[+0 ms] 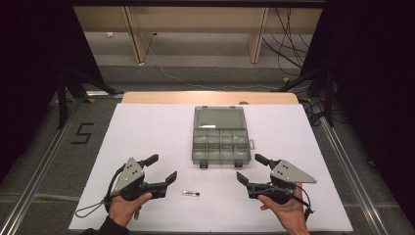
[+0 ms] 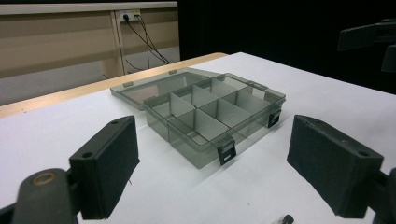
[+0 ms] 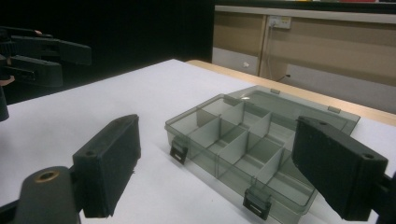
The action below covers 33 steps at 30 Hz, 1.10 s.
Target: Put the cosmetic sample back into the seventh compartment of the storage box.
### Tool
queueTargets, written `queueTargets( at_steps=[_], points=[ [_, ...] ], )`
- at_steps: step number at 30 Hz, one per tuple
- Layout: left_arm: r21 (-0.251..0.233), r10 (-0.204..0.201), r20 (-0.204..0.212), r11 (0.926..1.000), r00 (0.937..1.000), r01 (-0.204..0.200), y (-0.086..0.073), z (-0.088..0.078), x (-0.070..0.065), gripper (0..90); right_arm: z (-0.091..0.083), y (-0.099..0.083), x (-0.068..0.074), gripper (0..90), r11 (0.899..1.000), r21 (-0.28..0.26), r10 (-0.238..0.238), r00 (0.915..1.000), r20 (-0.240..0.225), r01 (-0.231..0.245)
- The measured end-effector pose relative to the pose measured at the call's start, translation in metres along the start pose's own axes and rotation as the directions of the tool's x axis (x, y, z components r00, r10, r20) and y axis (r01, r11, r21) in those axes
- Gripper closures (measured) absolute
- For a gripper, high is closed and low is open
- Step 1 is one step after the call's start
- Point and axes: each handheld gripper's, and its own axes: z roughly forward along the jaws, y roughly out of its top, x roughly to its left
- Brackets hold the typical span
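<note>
A small tube (image 1: 191,193), cut off at the left gripper view's bottom edge and too tiny to identify, lies on the white table (image 1: 147,127) between the grippers. The smoky translucent box (image 1: 221,142), lid open and flat, has square compartments and sits mid-table. Left gripper (image 1: 161,169) and right gripper (image 1: 250,169) are both spread, holding nothing.

High view overhead, 2 low views sharing organizer box (image 1: 221,140)

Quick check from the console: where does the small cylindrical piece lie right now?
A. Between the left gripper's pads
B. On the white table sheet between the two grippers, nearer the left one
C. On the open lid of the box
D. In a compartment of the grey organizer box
B: the small piece lies on the white sheet, just right of the open left gripper, apart from the organizer box, whose compartments look empty.
</note>
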Motion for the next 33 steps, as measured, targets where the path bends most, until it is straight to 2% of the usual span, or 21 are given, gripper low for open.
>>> queueTargets(
  at_steps=[2, 4, 9, 10, 11, 14, 15, 19, 20, 21, 23, 29, 31, 33],
  points=[
    [0.001, -0.002, 0.000, 1.0000, 1.0000, 0.002, 0.000, 0.000, 0.000, 15.5, 0.001, 0.000, 0.000, 16.5, 1.000, -0.004, -0.006, 1.0000, 0.004, 0.006],
    [0.000, 0.001, 0.000, 1.0000, 1.0000, -0.001, 0.000, 0.000, 0.000, 15.5, 0.002, -0.001, 0.000, 16.5, 1.000, -0.010, 0.001, 0.9999, -0.014, -0.001],
    [0.000, 0.006, -0.001, 1.0000, 1.0000, -0.006, 0.000, 0.000, 0.001, 15.5, 0.002, -0.001, 0.001, 16.2, 1.000, 0.013, -0.012, 0.9998, -0.013, 0.012],
    [0.000, 0.000, -0.001, 1.0000, 1.0000, 0.000, 0.000, 0.000, 0.000, 15.5, 0.003, -0.001, 0.002, 16.1, 1.000, 0.017, -0.009, 0.9994, -0.032, 0.009],
    [0.001, 0.000, -0.002, 1.0000, 1.0000, 0.000, 0.000, 0.000, 0.000, 15.5, 0.004, -0.001, 0.002, 16.1, 1.000, 0.020, -0.018, 0.9996, -0.022, 0.018],
    [0.000, 0.000, -0.002, 1.0000, 1.0000, 0.000, 0.000, 0.000, 0.000, 15.5, 0.005, -0.001, 0.003, 16.1, 0.999, 0.034, -0.016, 0.9990, -0.041, 0.018],
    [0.000, 0.000, -0.002, 1.0000, 1.0000, 0.000, 0.000, 0.000, 0.000, 15.5, 0.006, -0.001, 0.004, 16.1, 1.000, 0.021, -0.008, 0.9988, -0.049, 0.009],
    [0.002, 0.001, -0.002, 1.0000, 1.0000, -0.001, 0.000, 0.000, 0.000, 15.5, 0.007, -0.001, 0.004, 16.1, 0.999, 0.031, -0.037, 0.9984, -0.041, 0.038],
    [0.002, 0.001, -0.002, 1.0000, 1.0000, -0.001, 0.000, 0.000, 0.000, 15.5, 0.006, -0.001, 0.004, 16.1, 0.998, 0.057, -0.032, 0.9981, -0.054, 0.035],
    [0.003, 0.002, -0.002, 1.0000, 1.0000, -0.002, 0.000, 0.000, 0.000, 15.5, 0.009, -0.001, 0.006, 16.1, 0.998, 0.047, -0.027, 0.9975, -0.065, 0.030],
    [0.002, 0.000, -0.003, 1.0000, 1.0000, 0.000, 0.000, 0.000, 0.000, 15.5, 0.009, 0.000, 0.006, 16.2, 0.996, 0.060, -0.057, 0.9965, -0.062, 0.060],
    [0.004, 0.002, -0.004, 1.0000, 1.0000, -0.002, 0.000, 0.000, 0.000, 15.5, 0.010, 0.004, 0.010, 17.3, 0.994, 0.087, -0.063, 0.9931, -0.099, 0.072],
    [0.004, 0.003, -0.004, 1.0000, 1.0000, -0.003, 0.000, 0.000, 0.000, 15.5, 0.013, 0.006, 0.012, 17.4, 0.990, 0.091, -0.095, 0.9892, -0.112, 0.106],
    [0.004, 0.003, -0.005, 1.0000, 1.0000, -0.003, 0.000, 0.000, 0.000, 15.5, 0.015, 0.007, 0.014, 17.7, 0.989, 0.101, -0.095, 0.9875, -0.126, 0.109]
  ],
)
